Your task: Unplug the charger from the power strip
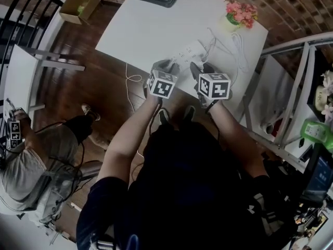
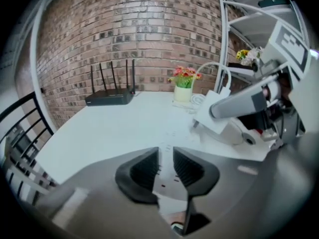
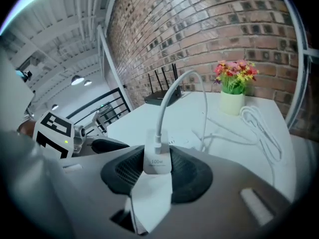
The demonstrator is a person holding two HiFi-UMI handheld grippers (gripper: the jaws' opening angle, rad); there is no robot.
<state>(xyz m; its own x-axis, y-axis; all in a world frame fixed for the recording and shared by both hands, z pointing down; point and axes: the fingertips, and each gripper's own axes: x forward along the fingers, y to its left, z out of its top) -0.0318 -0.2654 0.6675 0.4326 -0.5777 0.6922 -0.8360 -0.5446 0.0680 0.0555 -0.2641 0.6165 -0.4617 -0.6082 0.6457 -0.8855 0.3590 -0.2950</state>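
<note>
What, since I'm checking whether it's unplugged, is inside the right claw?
A white charger, clamped in the right claw, its cable arching upward. Its prongs are covered by the claw body, so they cannot be seen.

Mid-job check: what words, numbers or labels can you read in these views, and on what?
"100w": on the white plastic charger block, clamped in the jaws of the right gripper.
White power strip: markings too small to read.
Black-and-white squares on the gripper cubes: patterns, no words.
</note>
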